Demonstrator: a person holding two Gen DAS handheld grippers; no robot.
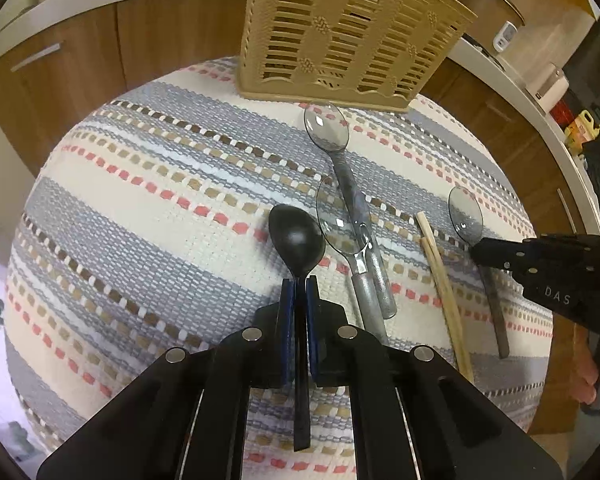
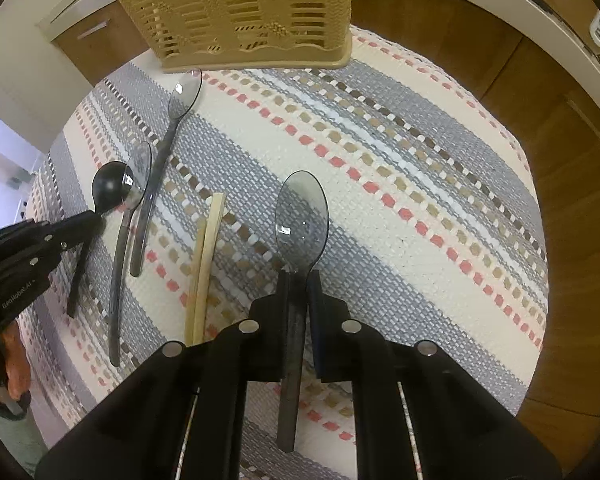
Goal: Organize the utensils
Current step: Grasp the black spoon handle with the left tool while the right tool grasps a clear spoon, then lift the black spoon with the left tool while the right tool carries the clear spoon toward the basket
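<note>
My left gripper (image 1: 300, 286) is shut on the neck of a black spoon (image 1: 297, 238), bowl forward, over the striped cloth. My right gripper (image 2: 300, 278) is shut on the neck of a clear grey spoon (image 2: 301, 220). Two more clear grey spoons (image 1: 342, 168) (image 1: 340, 224) lie crossed between the grippers, beside a pair of wooden chopsticks (image 1: 440, 276). A tan slotted utensil basket (image 1: 340, 36) stands at the far edge of the cloth; it also shows in the right wrist view (image 2: 240, 12). The right gripper shows in the left wrist view (image 1: 480, 250), and the left gripper in the right wrist view (image 2: 96, 220).
The striped woven cloth (image 1: 160, 208) covers a round table. Wooden cabinets (image 1: 80, 60) and a white counter (image 1: 520, 92) with jars curve behind the basket. The chopsticks (image 2: 206, 256) lie just left of my right gripper.
</note>
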